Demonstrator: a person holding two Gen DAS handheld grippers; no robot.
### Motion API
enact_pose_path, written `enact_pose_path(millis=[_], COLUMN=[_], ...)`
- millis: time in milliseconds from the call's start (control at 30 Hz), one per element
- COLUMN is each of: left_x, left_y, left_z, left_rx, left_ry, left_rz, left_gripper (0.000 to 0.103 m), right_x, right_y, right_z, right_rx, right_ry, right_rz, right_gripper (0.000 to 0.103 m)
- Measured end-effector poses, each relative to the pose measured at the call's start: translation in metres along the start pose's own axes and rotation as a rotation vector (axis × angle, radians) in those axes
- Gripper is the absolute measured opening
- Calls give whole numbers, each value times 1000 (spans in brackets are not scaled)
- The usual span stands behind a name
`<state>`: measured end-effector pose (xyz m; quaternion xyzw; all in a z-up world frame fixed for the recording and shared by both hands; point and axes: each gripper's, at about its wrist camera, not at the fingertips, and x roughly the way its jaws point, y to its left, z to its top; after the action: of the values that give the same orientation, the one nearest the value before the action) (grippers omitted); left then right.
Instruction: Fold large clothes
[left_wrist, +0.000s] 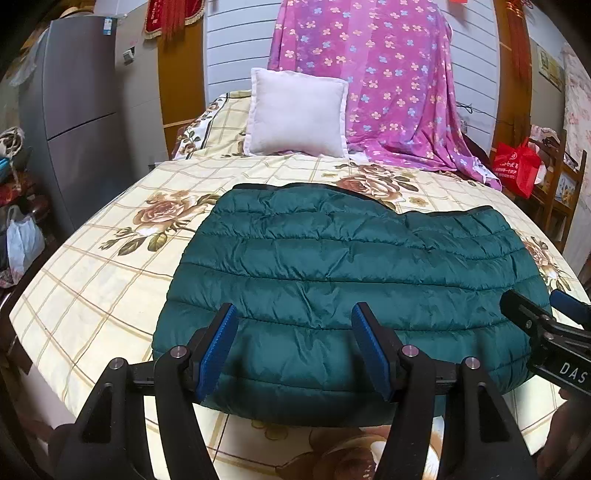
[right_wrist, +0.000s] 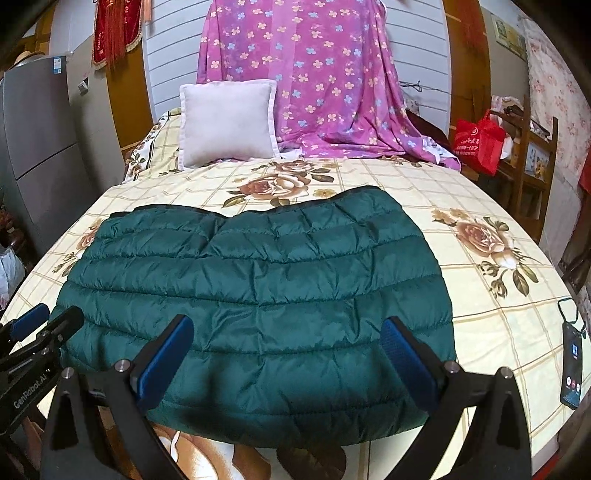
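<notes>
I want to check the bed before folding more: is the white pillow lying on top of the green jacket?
No, the white pillow stands at the far end of the bed, well apart from the green jacket.

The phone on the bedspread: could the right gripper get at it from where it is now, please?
Probably yes. The phone lies bare on the bedspread, off to the right gripper's outer side, clear of the green jacket. The jaws are open and empty, and nothing lies between.
</notes>
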<state>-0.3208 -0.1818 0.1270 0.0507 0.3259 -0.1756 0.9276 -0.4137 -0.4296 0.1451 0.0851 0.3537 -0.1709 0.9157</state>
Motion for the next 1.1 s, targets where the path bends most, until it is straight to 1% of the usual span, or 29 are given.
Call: enact_pose_path(millis=[533,633,1100], left_x=[0,3,4], left_y=[0,0,0], left_z=[-2,-3,-3], left_rx=[-4,-1,0], left_ry=[2,11,12], left_rz=[0,-2,-4], left_gripper=[46,46,46], right_x=[2,5,6], right_y=[5,5,7], right_z=[-2,-3,-2], right_rx=[-8,-6,-16], right_ry=[-1,14,13], right_rz=[8,19,13], right_gripper=[103,103,103])
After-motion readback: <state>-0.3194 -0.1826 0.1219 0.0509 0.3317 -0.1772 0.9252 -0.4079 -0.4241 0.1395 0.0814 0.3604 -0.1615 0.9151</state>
